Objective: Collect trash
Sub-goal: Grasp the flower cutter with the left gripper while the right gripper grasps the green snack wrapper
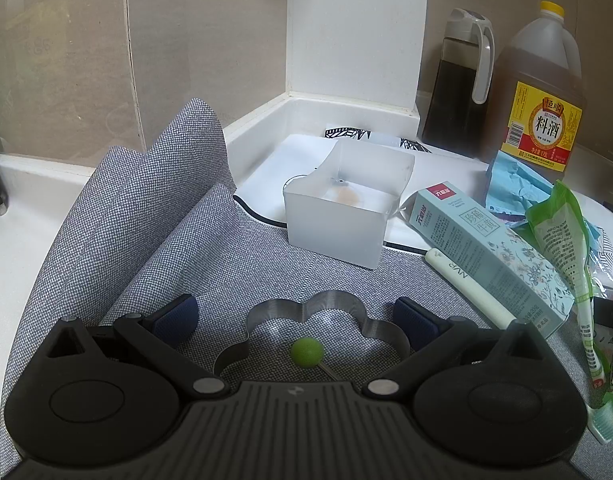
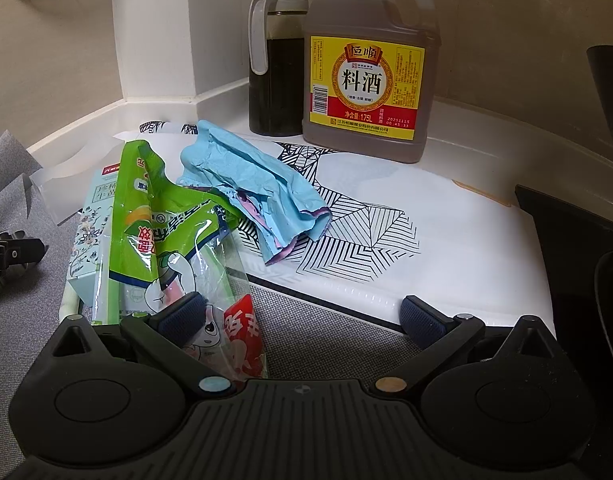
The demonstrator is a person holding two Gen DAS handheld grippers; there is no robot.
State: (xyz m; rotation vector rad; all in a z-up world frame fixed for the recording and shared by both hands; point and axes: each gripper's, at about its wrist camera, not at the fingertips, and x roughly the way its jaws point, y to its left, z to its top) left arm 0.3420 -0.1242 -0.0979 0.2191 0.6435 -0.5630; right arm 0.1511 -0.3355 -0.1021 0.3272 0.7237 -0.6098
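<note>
White kitchen counter corner (image 1: 34,216), tiled wall behind, grey woven mat (image 1: 154,240) laid over it with one end folded up. Left gripper (image 1: 294,316) was spread wide, holding nothing, straddling a flower-shaped metal ring mould (image 1: 318,312) with a green ball-head pin (image 1: 306,352) inside it. Right gripper (image 2: 302,314) was also spread, empty, its left pad touching or just over the green snack wrapper (image 2: 154,216). Trash sat in a heap: wrapper on top of the pale toothpaste box (image 1: 490,256), crumpled blue paper (image 2: 250,184) just behind on the patterned white sheet (image 2: 446,232). Risk, as I judged it: closing on the slick wrapper edge could slip, or drag the box and the toothbrush (image 1: 586,320) along. The frosted plastic tub (image 1: 342,216) looked light, easy to tip. The cooking wine jug (image 2: 366,80) and dark sauce dispenser (image 2: 274,60) stood behind the blue paper; overreach could knock them.
</note>
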